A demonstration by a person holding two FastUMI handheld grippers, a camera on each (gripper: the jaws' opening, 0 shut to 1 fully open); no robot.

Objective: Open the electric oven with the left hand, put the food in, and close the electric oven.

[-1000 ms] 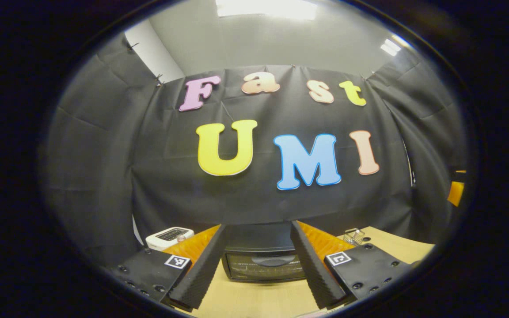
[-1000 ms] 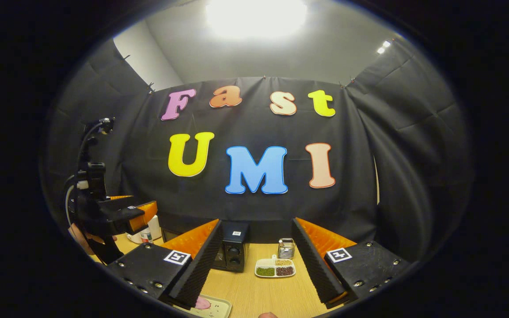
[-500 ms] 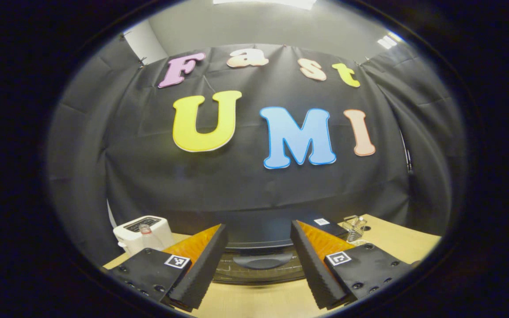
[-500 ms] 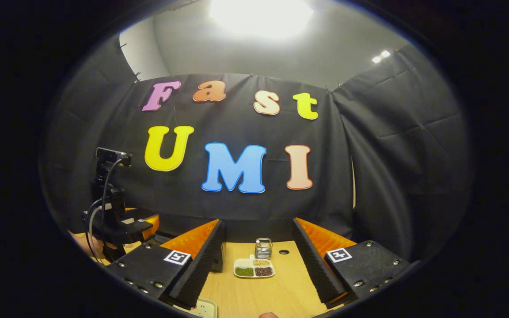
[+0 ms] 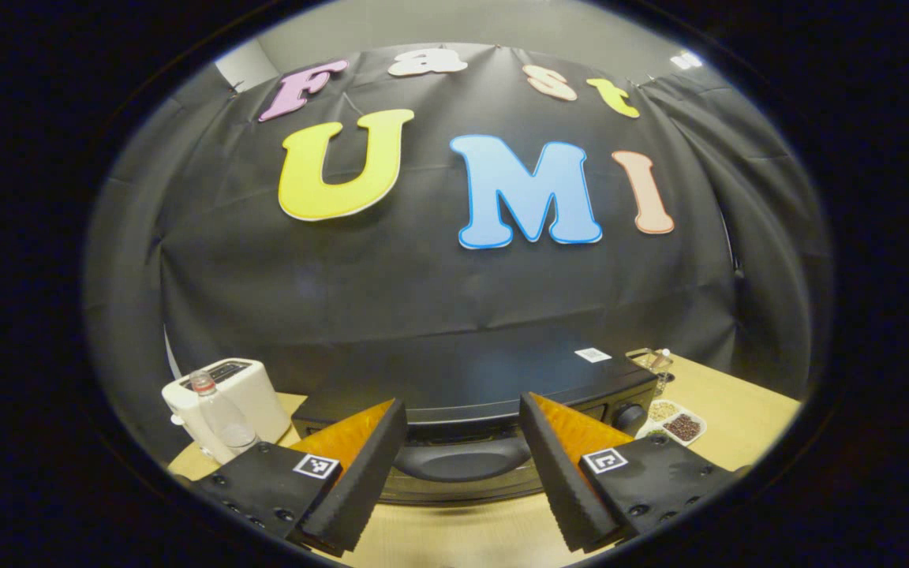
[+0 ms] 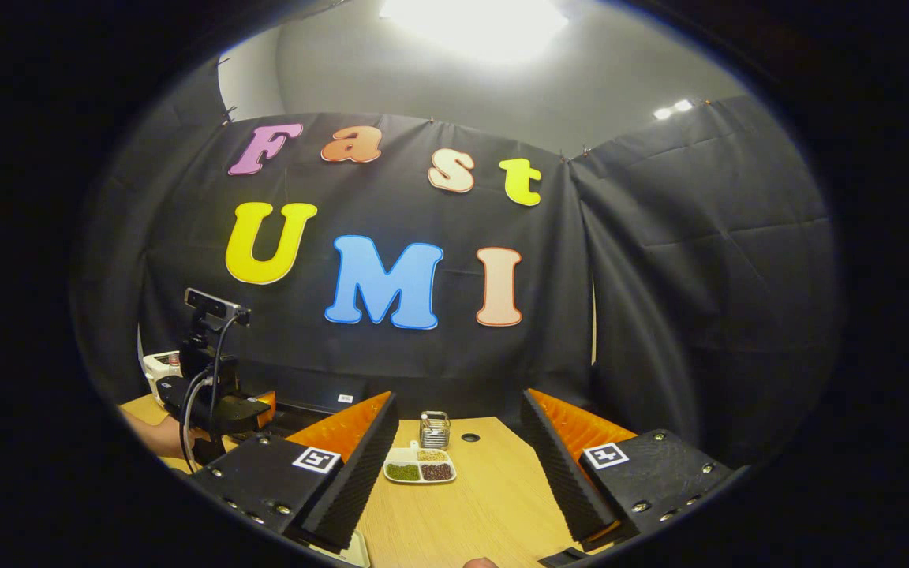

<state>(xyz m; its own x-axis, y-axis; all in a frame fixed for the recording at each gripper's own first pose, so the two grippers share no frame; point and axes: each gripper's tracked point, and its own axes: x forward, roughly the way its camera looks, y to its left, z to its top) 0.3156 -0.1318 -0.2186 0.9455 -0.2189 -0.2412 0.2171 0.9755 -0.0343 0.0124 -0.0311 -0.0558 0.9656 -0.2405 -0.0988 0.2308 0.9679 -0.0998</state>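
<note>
left gripper [image 5: 462, 473] spread wide, fingers either side of the door handle [image 5: 461, 459] of the electric oven [image 5: 470, 379], not touching; right gripper [image 6: 458, 473] likewise spread, above the table [image 6: 486, 505]; oven door closed.

You stand in a recording booth staged as a kitchen: black cloth walls [image 6: 660, 276], a wooden table [image 6: 486, 497], an oven [image 5: 494, 379], a toaster [image 5: 226, 394] and a dish [image 6: 420, 471] of beans.
</note>
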